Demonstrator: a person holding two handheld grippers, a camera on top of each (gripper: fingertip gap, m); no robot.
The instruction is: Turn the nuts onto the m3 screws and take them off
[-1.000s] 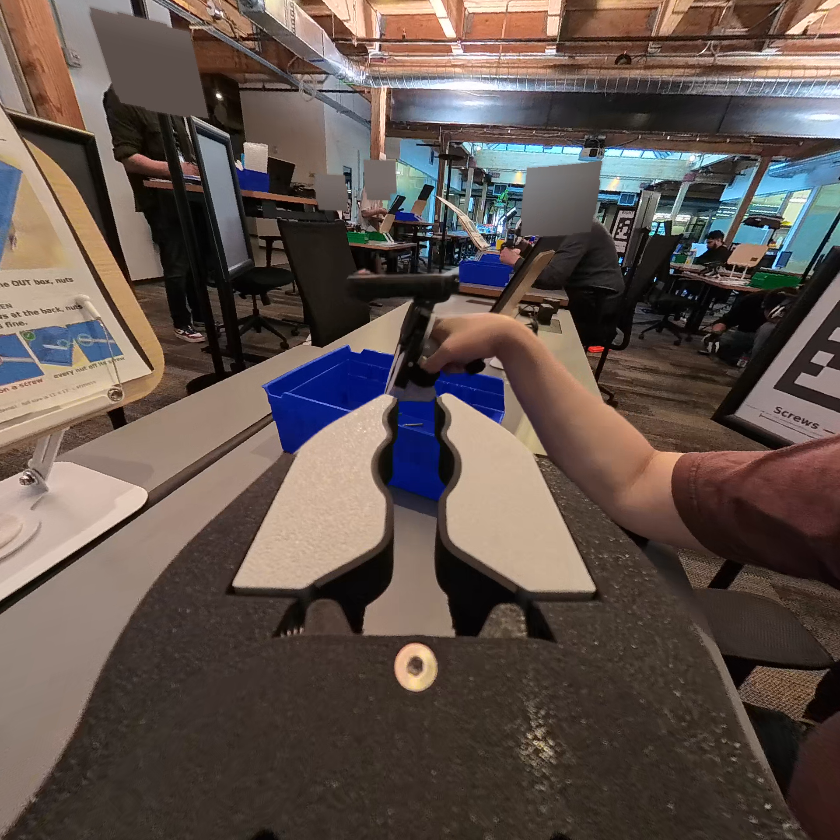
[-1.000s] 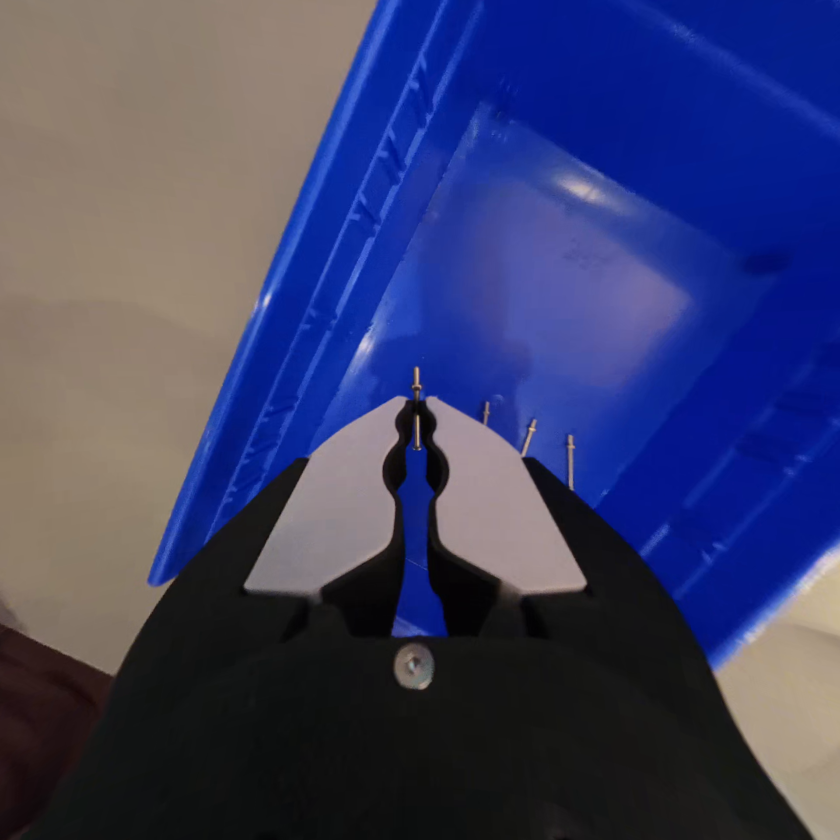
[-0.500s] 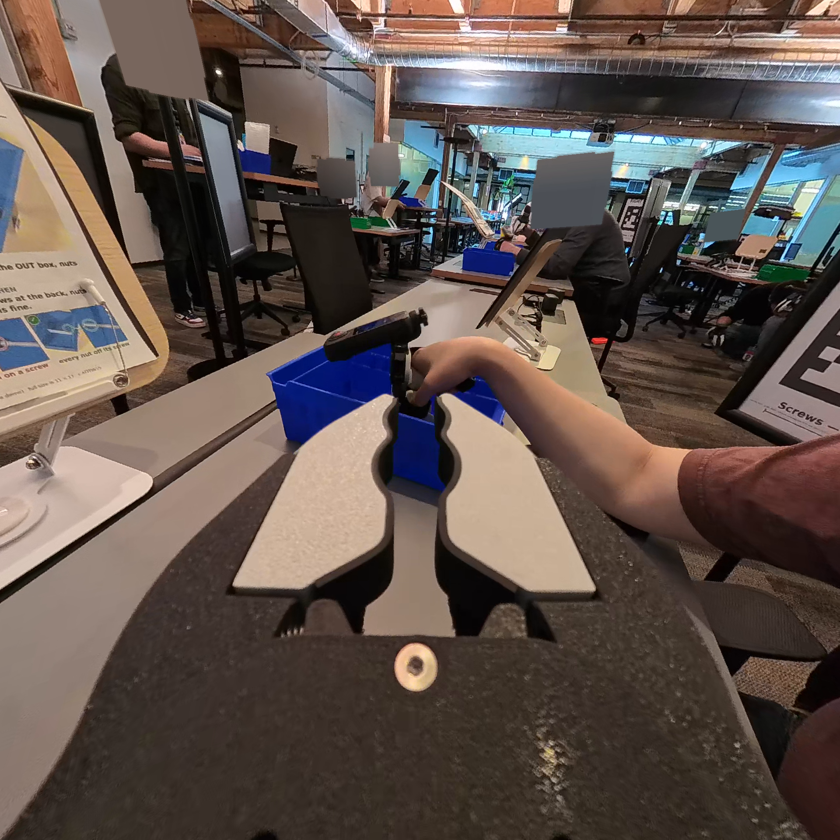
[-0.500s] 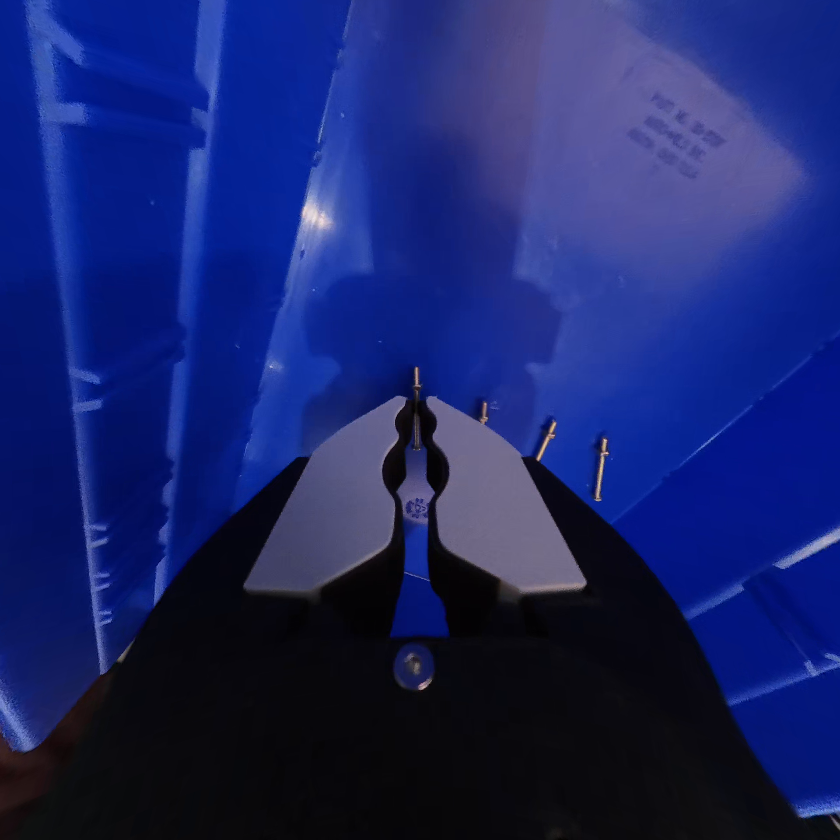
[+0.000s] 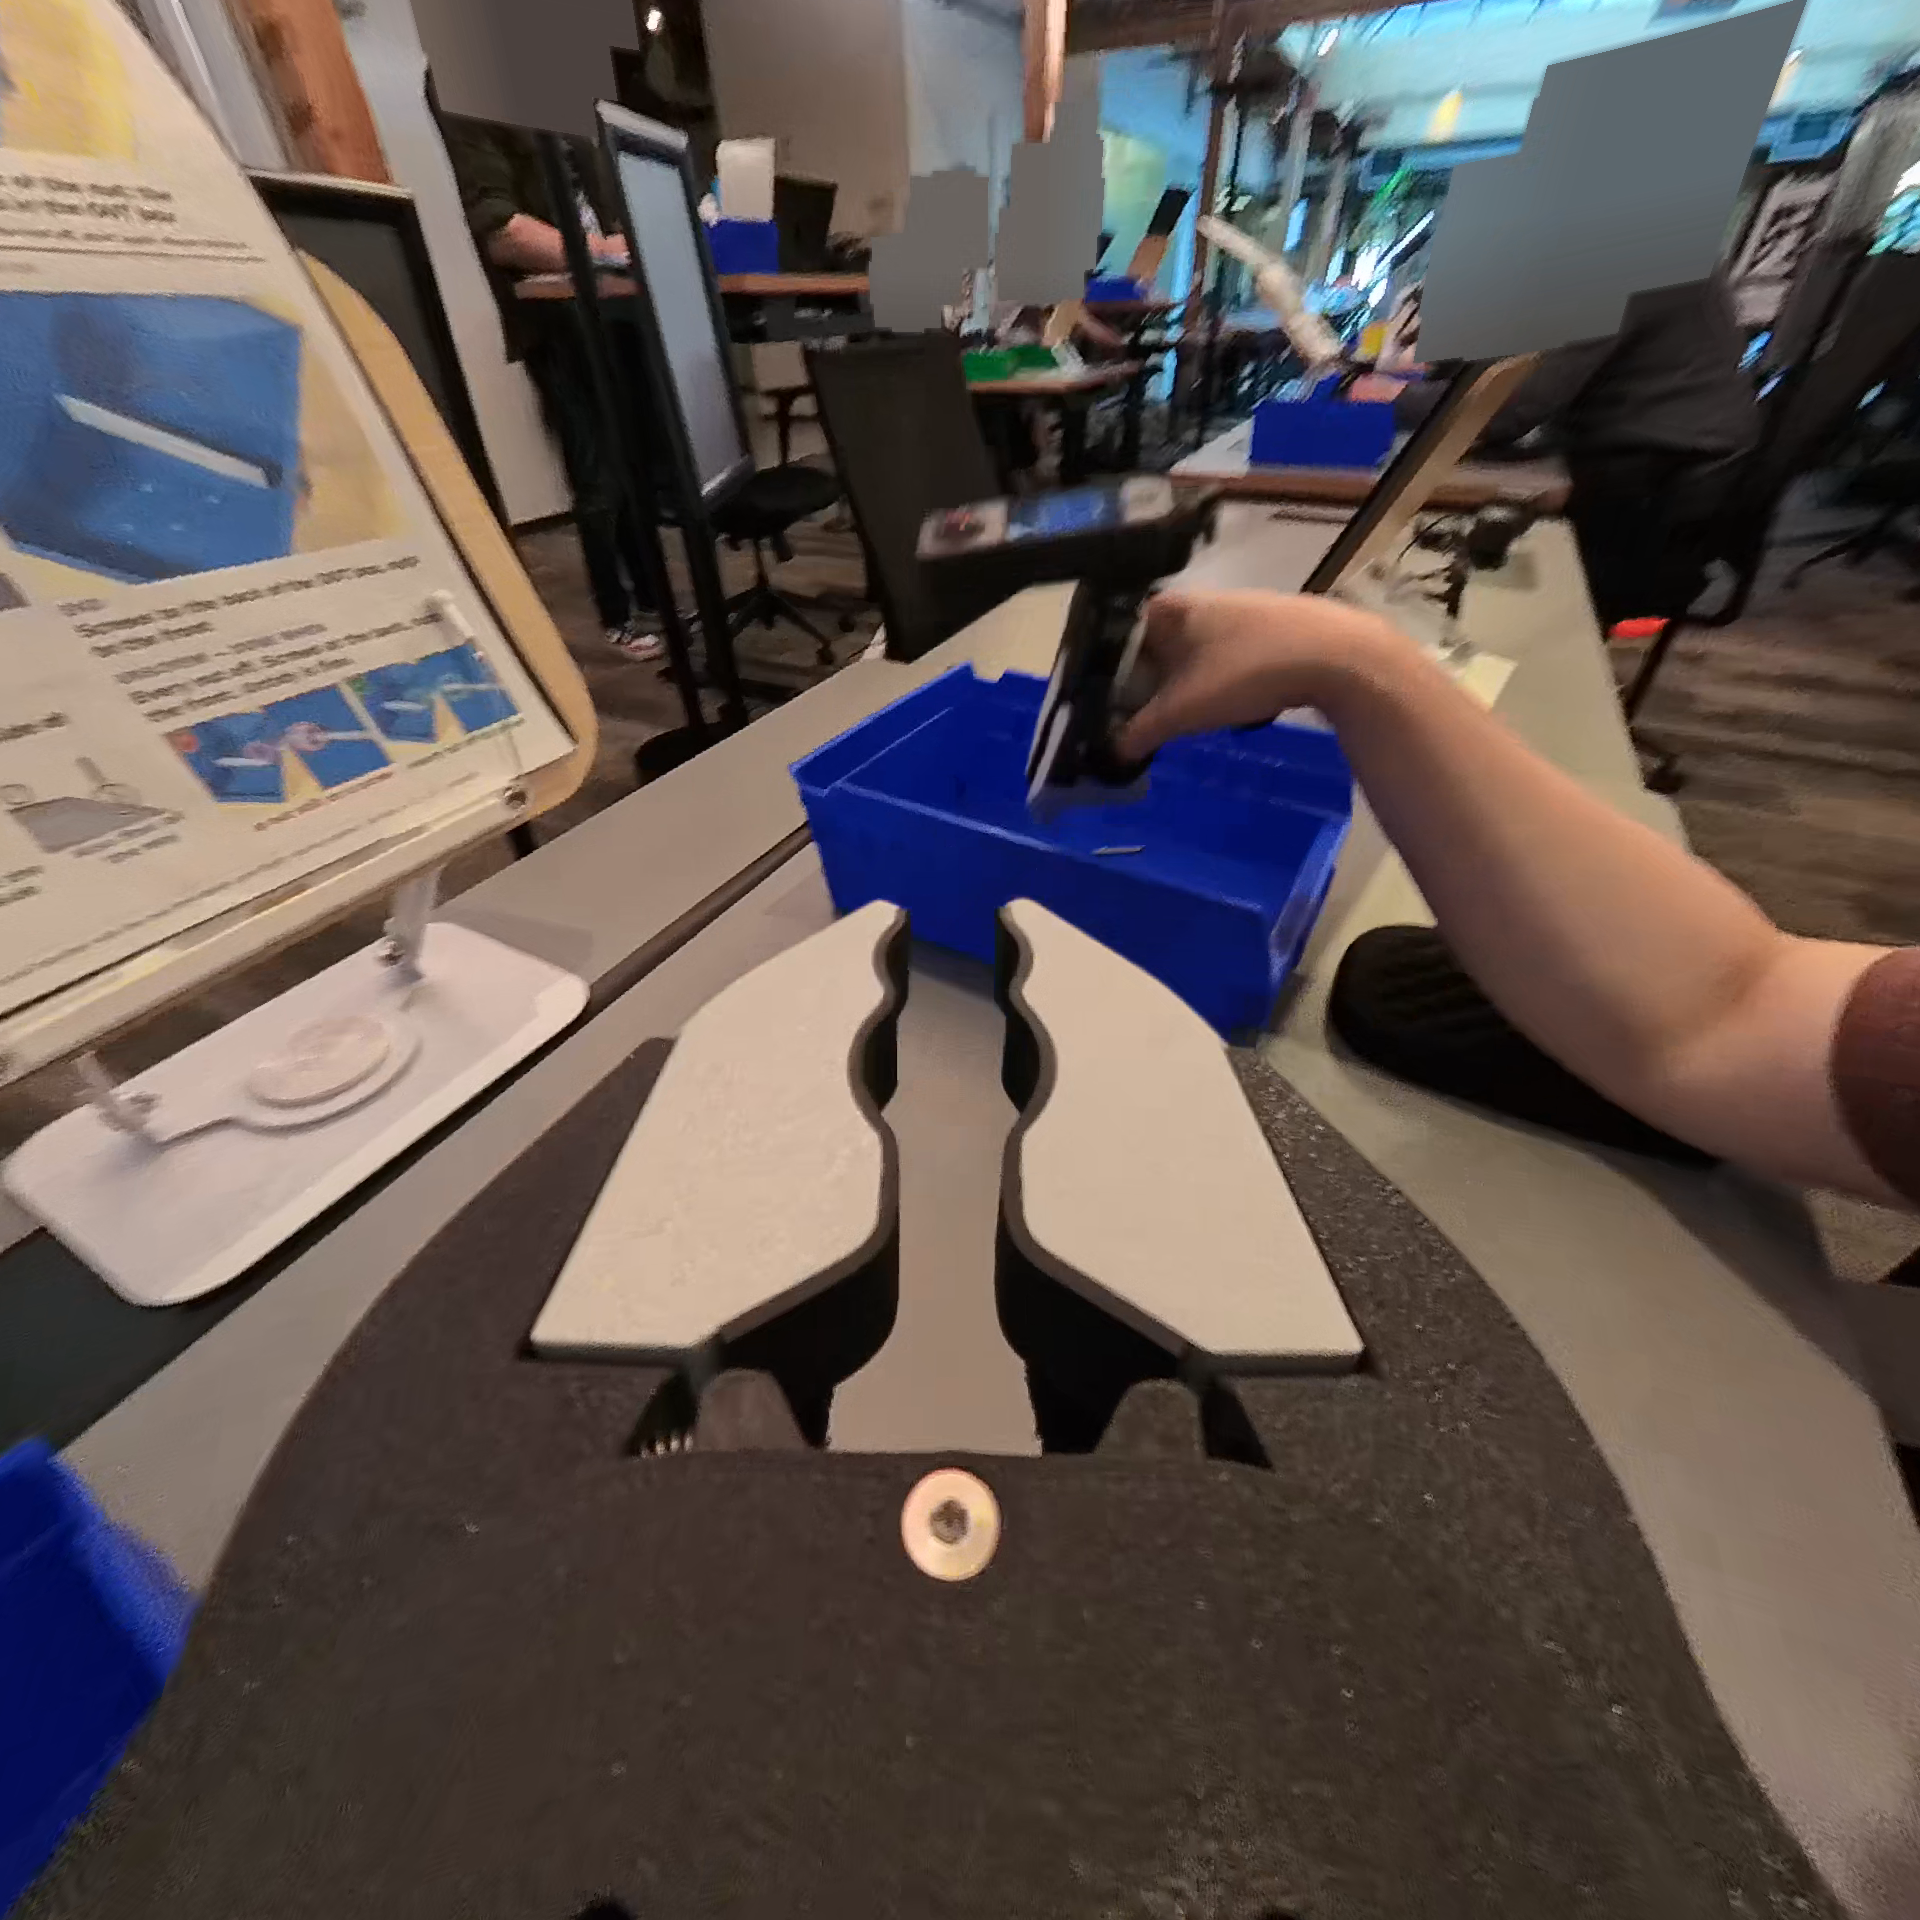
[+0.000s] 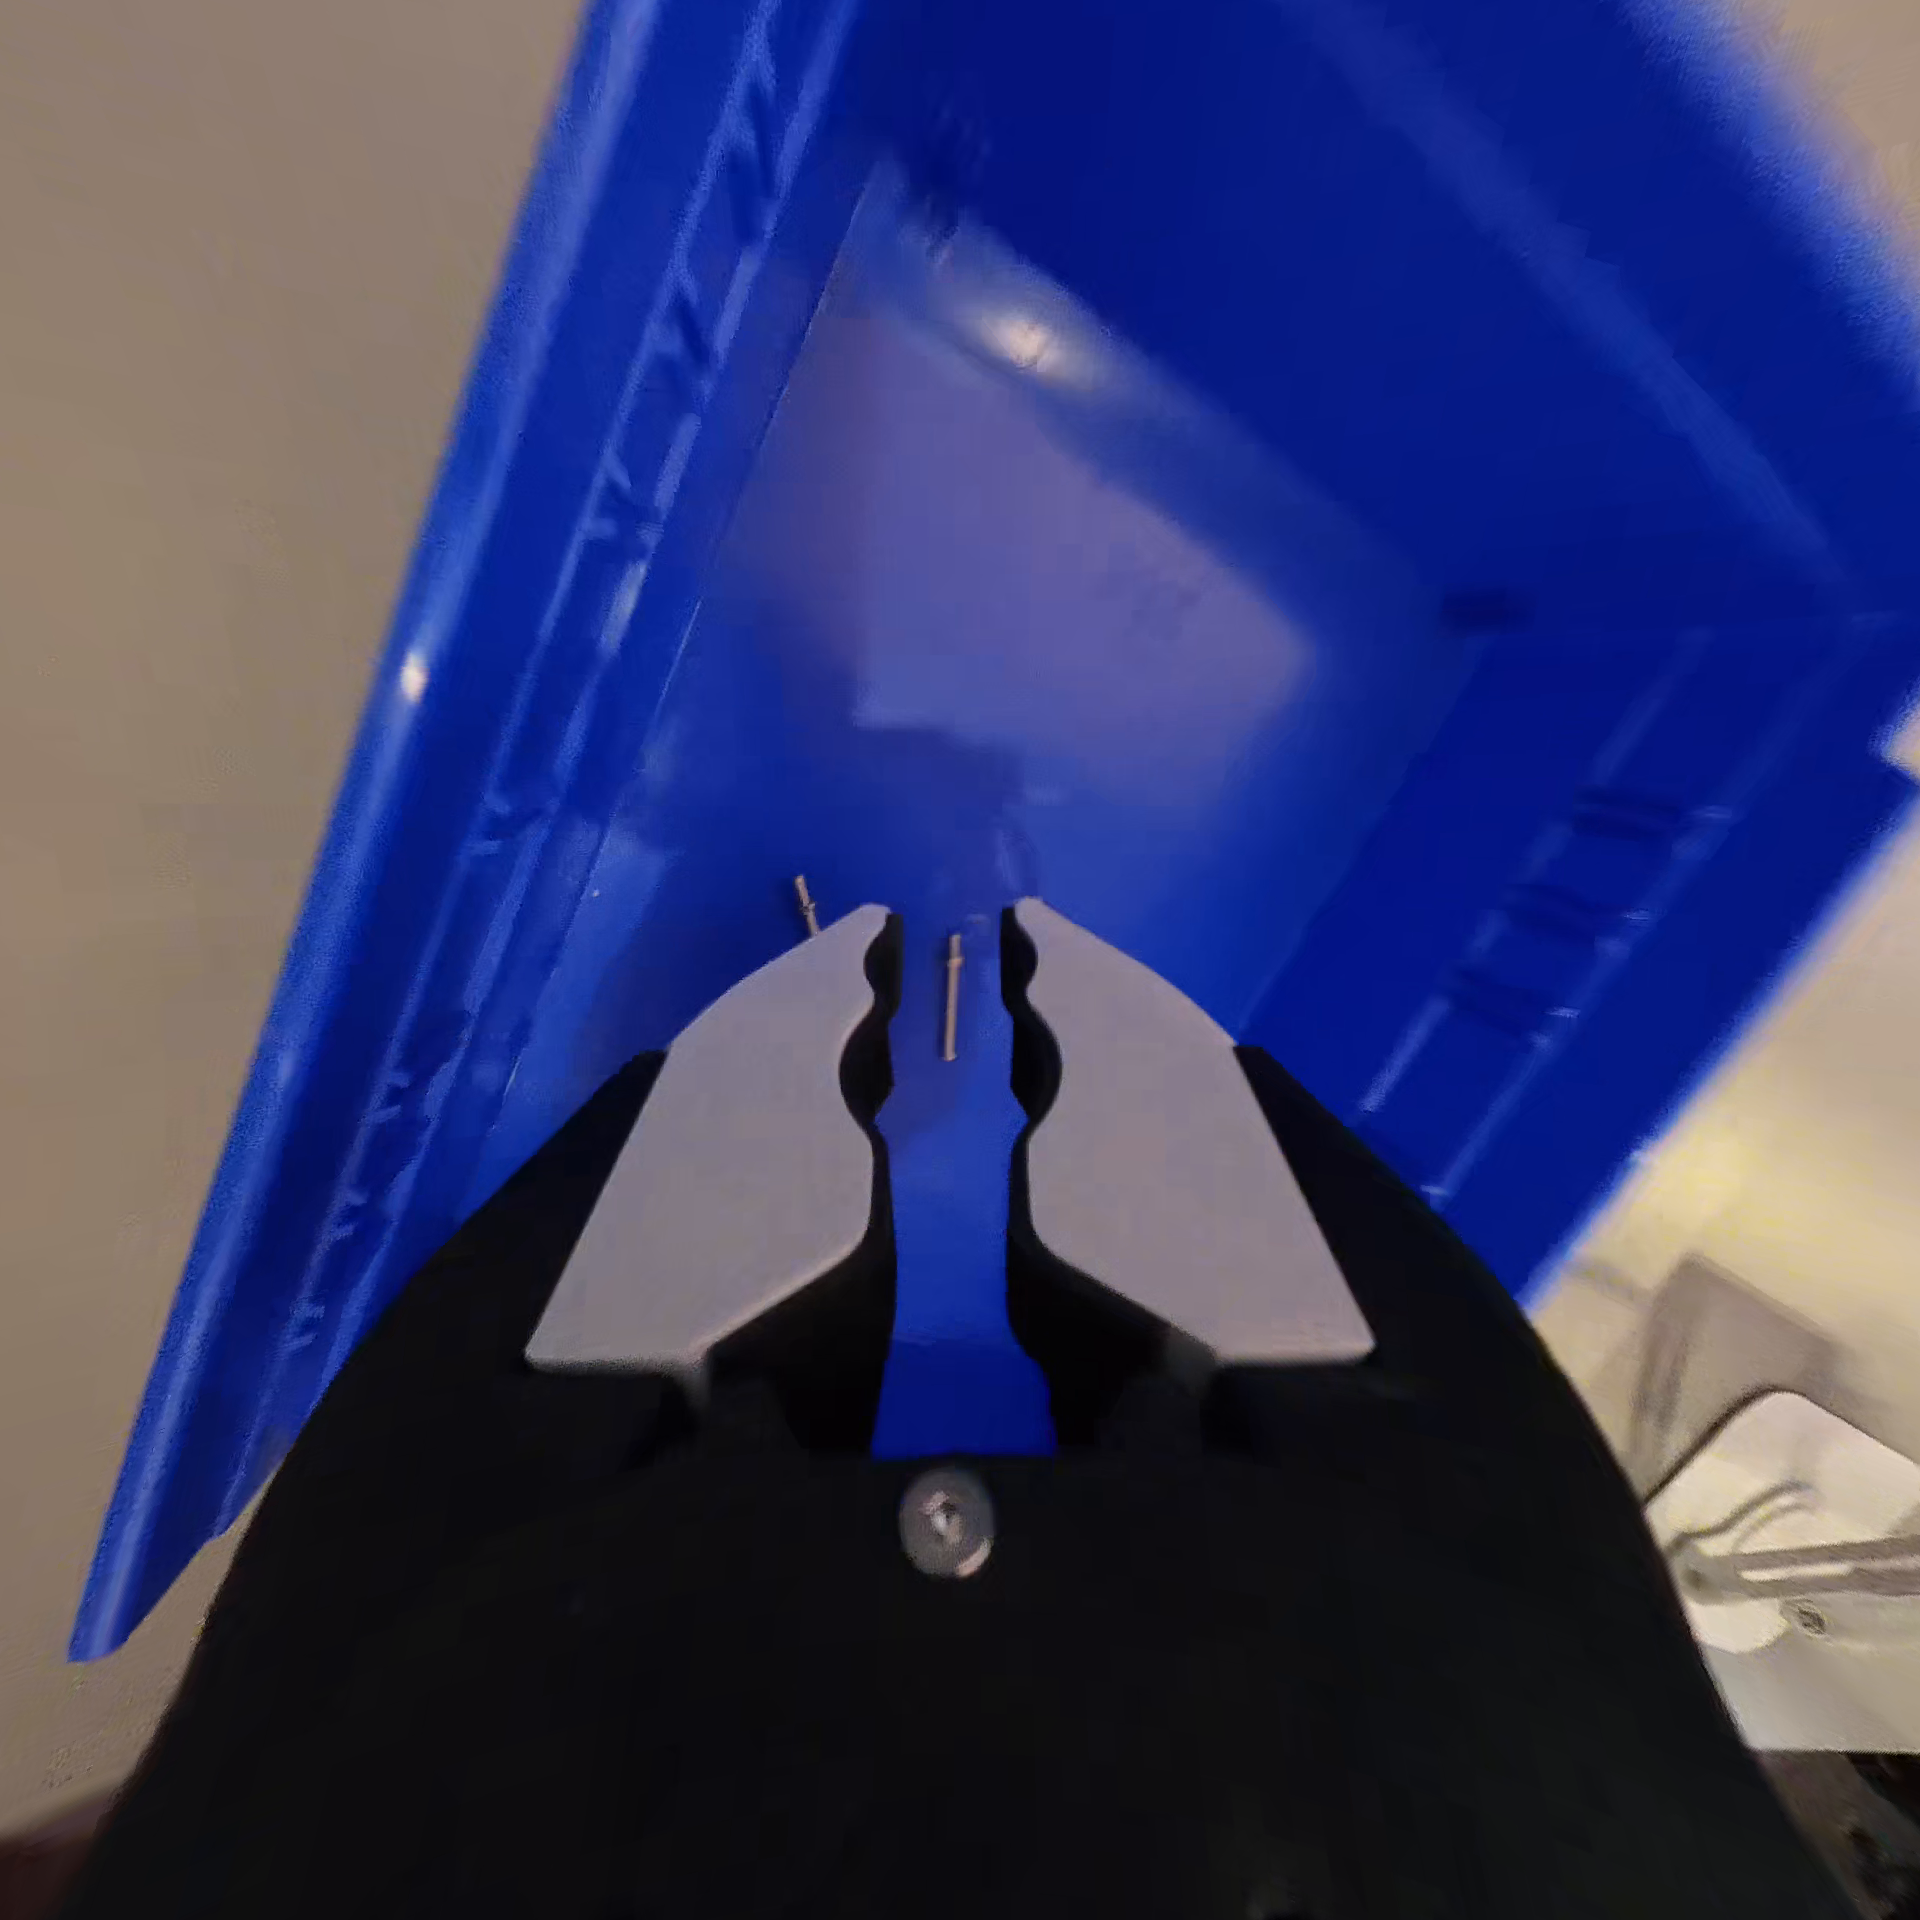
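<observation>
My right gripper (image 6: 945, 920) is open above the floor of a blue bin (image 6: 1558, 416). A thin metal screw (image 6: 949, 997) lies on the bin floor between its fingers, with a gap on each side. A second screw (image 6: 805, 904) lies just left of the left fingertip. In the left wrist view a hand holds the right gripper (image 5: 1081, 748) tilted down into the bin (image 5: 1039, 914), and one screw (image 5: 1117, 850) shows inside. My left gripper (image 5: 951, 935) is open and empty above the grey table (image 5: 623, 883), just short of the bin.
An instruction board (image 5: 208, 468) on a white stand (image 5: 312, 1091) is at the left. The corner of another blue bin (image 5: 52, 1610) shows at the lower left. A forearm (image 5: 1558, 935) reaches across the right. A white stand (image 6: 1766, 1507) lies beside the bin. People sit at desks behind. Left tips to right tips: about 35 centimetres.
My right gripper has opened and let go of the screw it held, which now lies on the bin floor between its fingers. It has drawn back from the bin floor. The left gripper's view has tilted downward.
</observation>
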